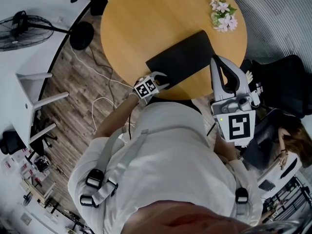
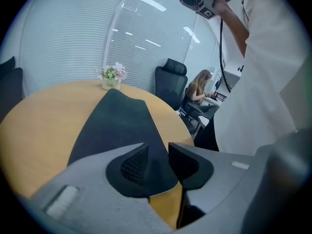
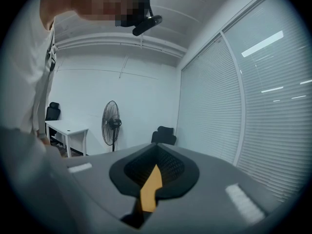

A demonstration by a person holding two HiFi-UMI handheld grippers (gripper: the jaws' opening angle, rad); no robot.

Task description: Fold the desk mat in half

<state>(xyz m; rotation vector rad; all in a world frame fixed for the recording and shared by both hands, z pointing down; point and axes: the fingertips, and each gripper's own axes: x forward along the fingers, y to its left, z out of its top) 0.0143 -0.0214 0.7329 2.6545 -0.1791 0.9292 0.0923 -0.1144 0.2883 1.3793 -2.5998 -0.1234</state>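
Observation:
The black desk mat lies on the round wooden table, its long side running from the near edge toward the flowers. My left gripper sits at the mat's near-left corner. In the left gripper view its jaws stand apart, with the mat lying just beyond and under them and neither pad pressing on it. My right gripper is held up beside the table's near-right edge, off the mat. In its own view the right gripper has its pads together with nothing between them.
A small pot of flowers stands at the table's far right. A black office chair is right of the table, with a seated person beyond it. To the left are a floor fan, a white desk and cables on the wooden floor.

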